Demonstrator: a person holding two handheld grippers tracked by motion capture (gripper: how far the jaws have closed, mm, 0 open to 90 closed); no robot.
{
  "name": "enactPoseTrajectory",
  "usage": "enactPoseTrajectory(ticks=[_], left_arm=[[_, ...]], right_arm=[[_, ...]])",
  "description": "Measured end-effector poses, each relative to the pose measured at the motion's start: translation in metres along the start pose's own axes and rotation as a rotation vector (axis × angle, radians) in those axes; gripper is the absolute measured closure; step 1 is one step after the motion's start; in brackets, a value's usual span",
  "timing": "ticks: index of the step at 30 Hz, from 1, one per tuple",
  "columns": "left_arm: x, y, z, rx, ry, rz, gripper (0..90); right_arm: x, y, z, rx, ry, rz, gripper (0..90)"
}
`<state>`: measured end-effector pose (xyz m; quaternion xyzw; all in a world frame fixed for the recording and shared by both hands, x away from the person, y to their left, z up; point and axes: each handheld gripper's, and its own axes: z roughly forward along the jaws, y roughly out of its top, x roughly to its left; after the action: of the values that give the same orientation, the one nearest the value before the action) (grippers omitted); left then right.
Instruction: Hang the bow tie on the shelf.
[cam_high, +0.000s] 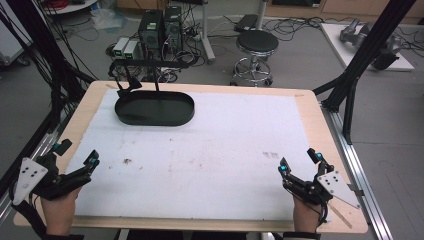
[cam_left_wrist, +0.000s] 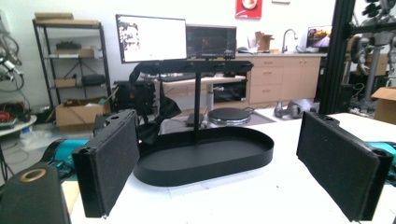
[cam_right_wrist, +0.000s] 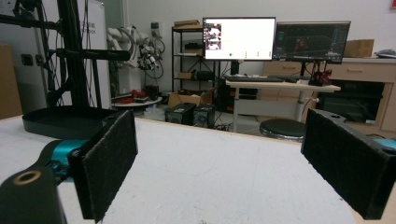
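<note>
Black oval tray (cam_high: 172, 119) with upright T-shaped stand (cam_high: 159, 82).

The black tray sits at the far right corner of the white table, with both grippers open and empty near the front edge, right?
Not quite: the black tray sits at the far left of the table, as the high view shows. The left gripper and right gripper are indeed open and empty near the front edge.

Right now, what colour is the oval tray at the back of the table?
Plain black, the tray and its upright post alike; clearest in the left gripper view.
</note>
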<state>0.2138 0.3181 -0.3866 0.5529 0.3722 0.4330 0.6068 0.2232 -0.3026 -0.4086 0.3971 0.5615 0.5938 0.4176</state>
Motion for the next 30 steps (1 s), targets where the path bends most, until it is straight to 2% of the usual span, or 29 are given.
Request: enactPoseTrajectory(ticks=[5, 13, 30], left_arm=[[0.001, -0.007, -0.002, 0.005, -0.013, -0.024, 13.6], [0.000, -0.012, 0.000, 0.016, -0.031, -0.020, 13.6], [-0.001, -0.014, 0.000, 0.020, -0.036, -0.022, 13.6]], right_arm=[[0.001, 0.001, 0.001, 0.002, 0.009, -0.009, 9.9], [0.003, 0.003, -0.002, -0.005, 0.023, -0.008, 9.9], [0.003, 0.004, -0.004, -0.004, 0.047, -0.025, 9.9]])
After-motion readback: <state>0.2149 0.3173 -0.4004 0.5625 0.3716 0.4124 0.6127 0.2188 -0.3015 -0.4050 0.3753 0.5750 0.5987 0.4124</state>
